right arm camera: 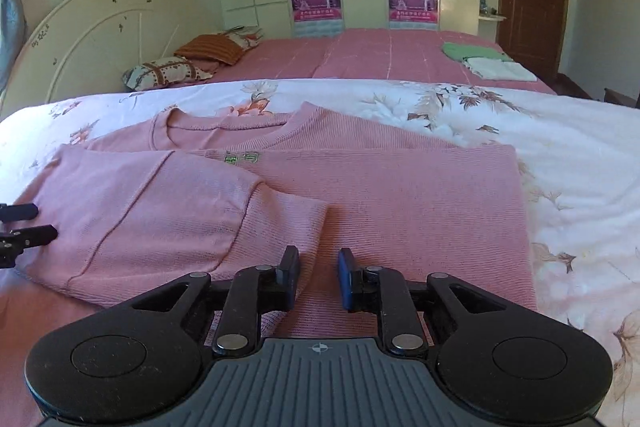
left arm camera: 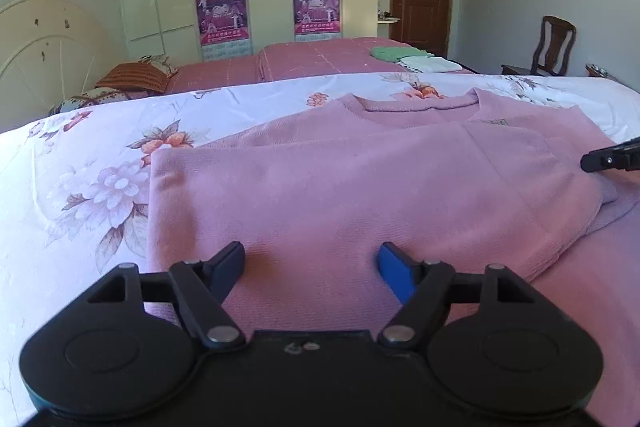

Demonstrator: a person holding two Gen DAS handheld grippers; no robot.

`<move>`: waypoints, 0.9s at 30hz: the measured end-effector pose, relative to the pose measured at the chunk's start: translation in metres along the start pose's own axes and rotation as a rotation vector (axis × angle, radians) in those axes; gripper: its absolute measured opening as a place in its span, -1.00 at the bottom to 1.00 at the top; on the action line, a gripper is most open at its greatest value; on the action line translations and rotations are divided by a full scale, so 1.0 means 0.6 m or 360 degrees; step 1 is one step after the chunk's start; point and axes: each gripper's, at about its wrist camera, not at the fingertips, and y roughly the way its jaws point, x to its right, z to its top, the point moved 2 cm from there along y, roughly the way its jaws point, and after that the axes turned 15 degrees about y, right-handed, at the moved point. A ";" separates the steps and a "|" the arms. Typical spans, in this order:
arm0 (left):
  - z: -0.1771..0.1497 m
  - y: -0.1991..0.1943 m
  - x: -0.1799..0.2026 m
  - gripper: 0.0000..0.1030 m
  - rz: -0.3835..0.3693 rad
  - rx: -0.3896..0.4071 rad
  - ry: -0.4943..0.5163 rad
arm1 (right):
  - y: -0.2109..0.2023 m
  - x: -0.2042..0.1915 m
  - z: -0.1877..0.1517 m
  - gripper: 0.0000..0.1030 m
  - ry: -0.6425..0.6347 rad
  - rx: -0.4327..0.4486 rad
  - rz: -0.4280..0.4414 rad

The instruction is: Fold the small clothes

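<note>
Nearest the left wrist camera, the left gripper (left arm camera: 311, 263) hung over the near part of the pink sweater (left arm camera: 360, 195), its jaws well apart and nothing between them but the knit lying below. Nearest the right wrist camera, the right gripper (right arm camera: 319, 273) stood with its jaws a little apart, not clamped on anything, over the sweater's (right arm camera: 400, 211) lower body just beside the sleeve cuff (right arm camera: 288, 223) at 11 o'clock of it.

The sweater lay flat on the floral sheet (right arm camera: 560, 155) of the bed, neckline at 12 o'clock. One side with its sleeve was already folded inward across the front, so the left edge ran straight and the cuff rested near the middle. The other side looked straight-edged too, though whether its sleeve was tucked under I could not tell.

By my judgement the side folds were done or nearly so, and both grippers had let go. What remained was most likely the bottom-to-top fold, then setting it with the folded green and white clothes (right arm camera: 484, 61) at 1 o'clock on the far bed.
</note>
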 end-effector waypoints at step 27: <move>0.025 -0.021 0.096 0.85 0.0344 -0.0332 0.0058 | -0.011 -0.053 -0.033 -0.61 -0.0254 -0.0180 0.0091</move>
